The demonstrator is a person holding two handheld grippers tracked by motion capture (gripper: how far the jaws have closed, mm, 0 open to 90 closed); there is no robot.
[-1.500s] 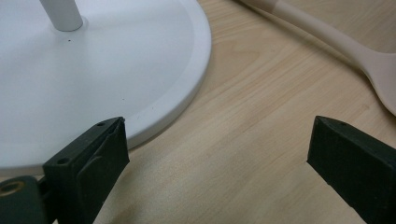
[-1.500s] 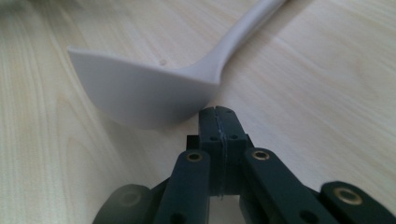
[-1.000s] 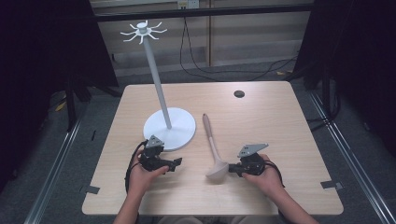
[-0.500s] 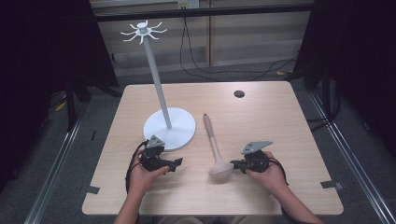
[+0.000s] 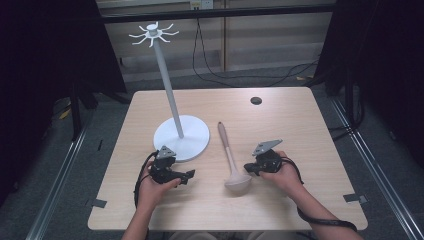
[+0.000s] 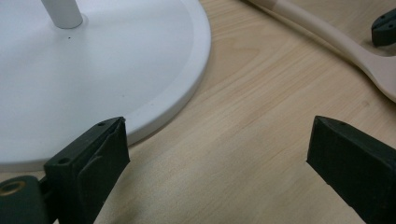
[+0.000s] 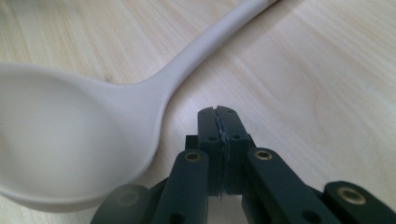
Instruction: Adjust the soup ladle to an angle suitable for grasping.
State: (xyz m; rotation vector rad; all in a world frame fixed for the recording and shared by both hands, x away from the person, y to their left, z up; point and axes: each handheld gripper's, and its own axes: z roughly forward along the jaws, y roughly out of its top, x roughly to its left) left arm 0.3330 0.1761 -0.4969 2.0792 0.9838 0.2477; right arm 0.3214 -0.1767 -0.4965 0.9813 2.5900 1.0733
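A beige ladle [image 5: 231, 159] lies on the wooden table, bowl toward me, handle pointing away. In the right gripper view its bowl [image 7: 60, 140] sits just left of the jaw tips. My right gripper [image 5: 248, 168] is shut with nothing between its jaws, a short way right of the bowl. My left gripper [image 5: 190, 175] rests near the front of the white stand's round base [image 5: 192, 140]; its jaws stand wide open around bare table in the left gripper view [image 6: 219, 154]. The ladle's neck [image 6: 336, 39] crosses the top right corner there.
The white stand's thin pole [image 5: 167, 85] rises to a ring of hooks [image 5: 151, 34]. A small dark disc [image 5: 256, 100] lies near the table's far edge. Tape marks [image 5: 99, 203] sit at the front corners. Cables trail on the floor behind.
My right gripper has drawn back to the right from the ladle's bowl, and the ladle has come to rest. The left hand has stayed put.
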